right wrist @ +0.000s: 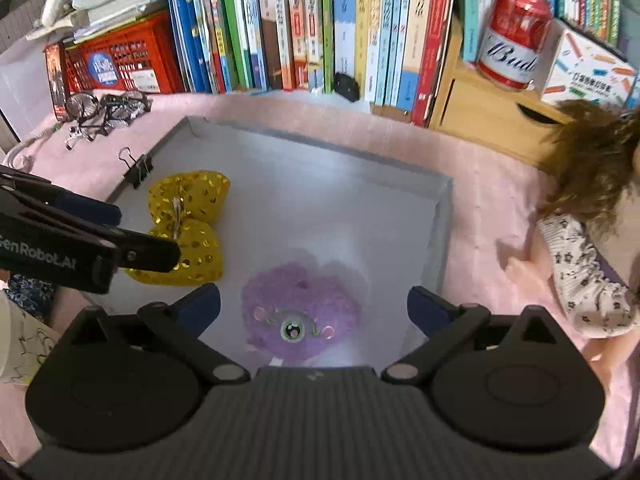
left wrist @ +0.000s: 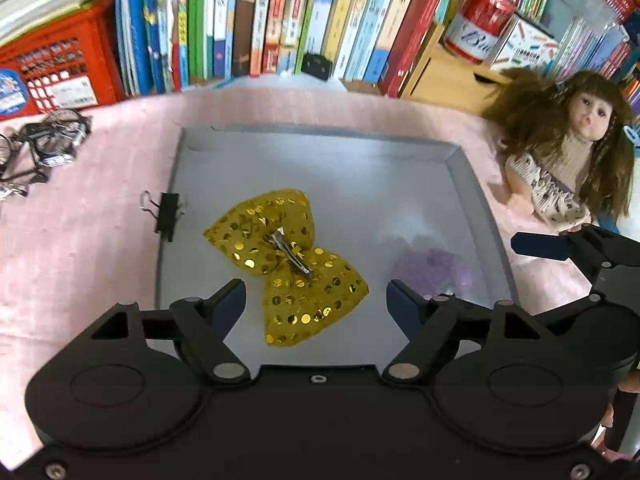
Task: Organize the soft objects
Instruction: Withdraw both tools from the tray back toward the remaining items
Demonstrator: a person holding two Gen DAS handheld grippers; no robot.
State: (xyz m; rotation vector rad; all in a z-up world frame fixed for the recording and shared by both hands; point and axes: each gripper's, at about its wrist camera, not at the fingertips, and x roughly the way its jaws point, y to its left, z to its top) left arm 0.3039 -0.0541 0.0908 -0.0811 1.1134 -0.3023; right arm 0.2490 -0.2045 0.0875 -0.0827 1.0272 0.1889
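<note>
The left gripper [left wrist: 316, 296] stands well open with nothing between its fingers, poised above the yellow sequinned bow [left wrist: 286, 266], which lies clip-side up on the floor of the grey tray [left wrist: 464, 184]. The right gripper [right wrist: 314, 306] is spread wide and equally empty, hanging over the fluffy purple toy [right wrist: 298, 312] that sits in the same tray, just beside the bow. Both soft items look freshly placed, so the step in hand reads as the release after putting them in. A black binder clip [left wrist: 168, 216] is clamped on the tray's left rim. Beyond the tray, on the pink cloth [left wrist: 80, 264], a long-haired doll [left wrist: 568, 160] sits against the wooden box, seemingly the next soft thing to collect. The right gripper is nearer; it would need to swing out past the tray wall and close gently on the doll's body, not its hair
</note>
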